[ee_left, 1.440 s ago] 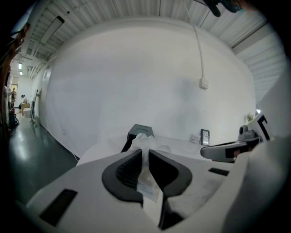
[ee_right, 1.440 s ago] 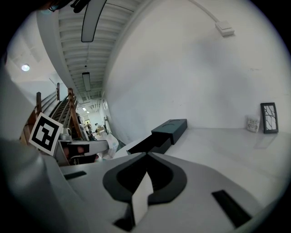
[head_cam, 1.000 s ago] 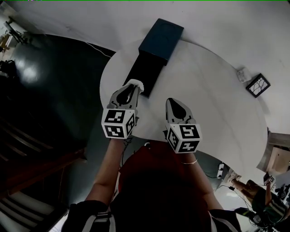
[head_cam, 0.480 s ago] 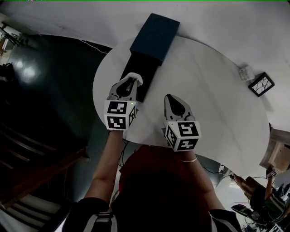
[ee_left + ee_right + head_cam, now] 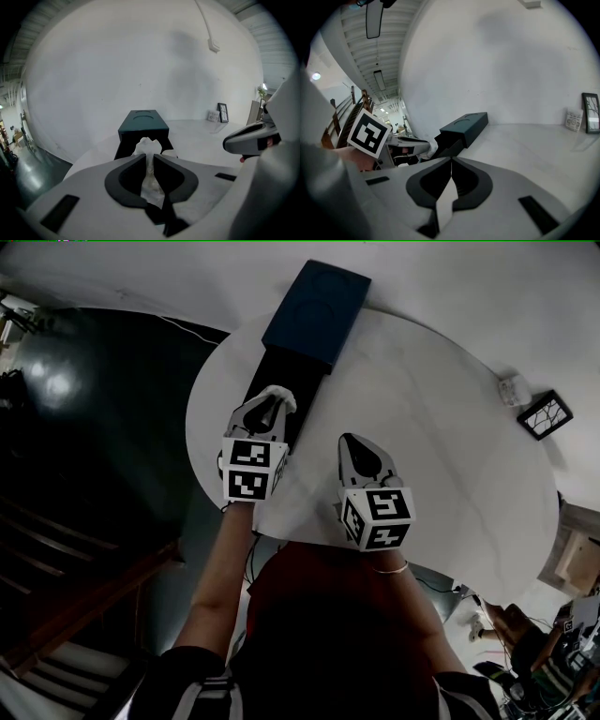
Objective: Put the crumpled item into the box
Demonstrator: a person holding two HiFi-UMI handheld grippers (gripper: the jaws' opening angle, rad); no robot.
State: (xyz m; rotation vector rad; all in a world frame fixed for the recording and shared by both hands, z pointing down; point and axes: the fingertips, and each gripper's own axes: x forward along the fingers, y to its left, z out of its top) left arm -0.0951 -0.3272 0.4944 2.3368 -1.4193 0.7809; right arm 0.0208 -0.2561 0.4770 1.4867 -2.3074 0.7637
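**left tongs carry the crumpled item further over the box's tray**

in the head view the round white counter [image 5: 450, 456] and the dark box [image 5: 314, 315] at its 11 o'clock edge sit slightly higher and further left than half a second ago. the box's black tray [image 5: 298, 374] is slid out toward the person. the left tongs [image 5: 273, 401] have edged forward toward 12 o'clock. the white crumpled item [image 5: 278, 395] clamped in them now hangs above the tray's near half, where a second ago it was only at the tray's near end. the right tongs [image 5: 349, 441] have barely shifted. they hover over bare counter at 3 o'clock of the left pair, jaws pressed together on nothing.

the left gripper view [image 5: 149, 157] shows what the head view cannot. the crumpled item [image 5: 149, 146] is pinched between the two dark jaws, its puffed top standing above their tips, with the box's closed sleeve [image 5: 143, 123] straight ahead. a small picture frame [image 5: 223, 112] stands upright at the far 2 o'clock side of the counter, and in the head view [image 5: 548, 415] it is only a dark square.

the right gripper view [image 5: 451, 161] confirms its jaws meet with no gap. it catches the box [image 5: 465, 125] side-on at 11 o'clock, and the left tongs' marker cube at 9 o'clock.
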